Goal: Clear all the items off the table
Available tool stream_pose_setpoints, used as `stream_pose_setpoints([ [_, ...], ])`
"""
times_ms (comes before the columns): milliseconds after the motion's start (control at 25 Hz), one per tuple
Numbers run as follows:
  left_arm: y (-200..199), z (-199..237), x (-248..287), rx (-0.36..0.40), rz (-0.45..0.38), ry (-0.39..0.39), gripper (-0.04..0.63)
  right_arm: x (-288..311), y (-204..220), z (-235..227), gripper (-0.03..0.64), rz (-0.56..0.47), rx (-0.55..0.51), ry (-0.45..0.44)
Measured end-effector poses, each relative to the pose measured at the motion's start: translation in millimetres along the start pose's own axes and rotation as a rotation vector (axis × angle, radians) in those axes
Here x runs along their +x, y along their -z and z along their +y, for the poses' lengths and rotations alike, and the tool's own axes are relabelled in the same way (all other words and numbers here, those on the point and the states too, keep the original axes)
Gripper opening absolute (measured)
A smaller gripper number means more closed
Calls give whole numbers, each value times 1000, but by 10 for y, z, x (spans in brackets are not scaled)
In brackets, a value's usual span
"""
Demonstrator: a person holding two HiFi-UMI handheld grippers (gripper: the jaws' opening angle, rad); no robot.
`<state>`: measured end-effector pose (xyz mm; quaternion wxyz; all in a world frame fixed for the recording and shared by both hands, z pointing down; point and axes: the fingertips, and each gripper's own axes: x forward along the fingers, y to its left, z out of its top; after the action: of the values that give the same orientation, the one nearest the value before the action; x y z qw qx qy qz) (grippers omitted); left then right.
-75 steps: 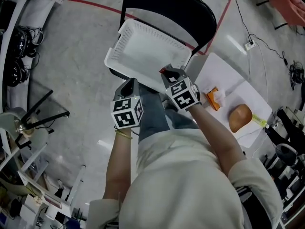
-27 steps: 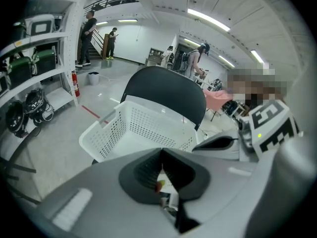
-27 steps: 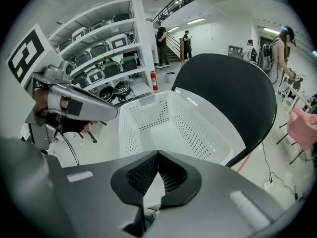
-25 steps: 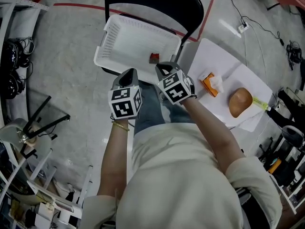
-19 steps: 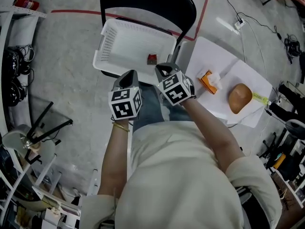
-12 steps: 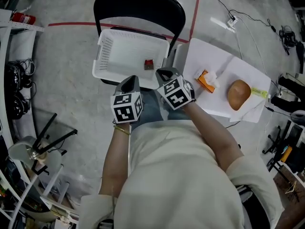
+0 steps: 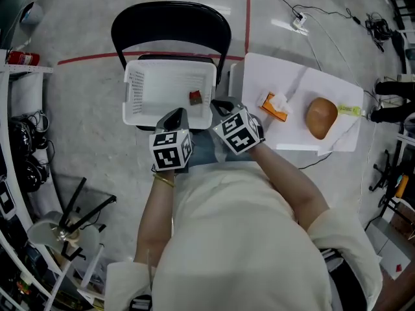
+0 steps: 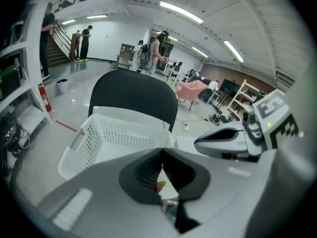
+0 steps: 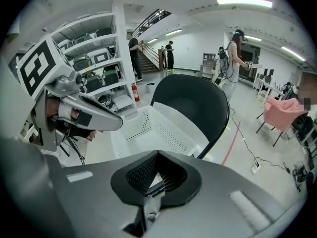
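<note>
Head view: left tool and right tool hang side by side over the person's lap, at the near edge of the basket on the chair.

- Tools: both pressed together. The gripper views show nothing pinched in either.
- Basket: holds one small red item, near its right wall.
- Surface, to the right of the chair: not yet cleared. It carries an orange packet closest to the basket, a brown lump further right, and a yellow strip by the far edge.

Step, as I judge it: between picks, with no load in hand.

Next move probably falls to the right tool. It must swing right over the surface, spread its jaws and come down on the orange packet. The packet looks flat, so an edge grip seems needed.
</note>
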<state>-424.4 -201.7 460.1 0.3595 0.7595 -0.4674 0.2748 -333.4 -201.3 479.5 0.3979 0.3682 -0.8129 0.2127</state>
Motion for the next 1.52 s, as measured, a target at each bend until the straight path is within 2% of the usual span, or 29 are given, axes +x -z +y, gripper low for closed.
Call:
stream_pose_setpoints([
  [200,-94,-196,105,80,30,74,9,-137,69,-172,0,-12,74,73],
  [480,-174,-598,253,224,71,191,9,-379,371,-408,0,-16,228,186],
  [760,-242,-994,278,314,71,257,9,-718,593,-528,0,-38,318,267],
  [1080,-70,-1639,227,428,89,333,9,-1211,1062,-681,0,-75,424,373],
  [1520,357,-2716,278,533,120,414,9,-1898,1958,-898,0,-95,519,465],
])
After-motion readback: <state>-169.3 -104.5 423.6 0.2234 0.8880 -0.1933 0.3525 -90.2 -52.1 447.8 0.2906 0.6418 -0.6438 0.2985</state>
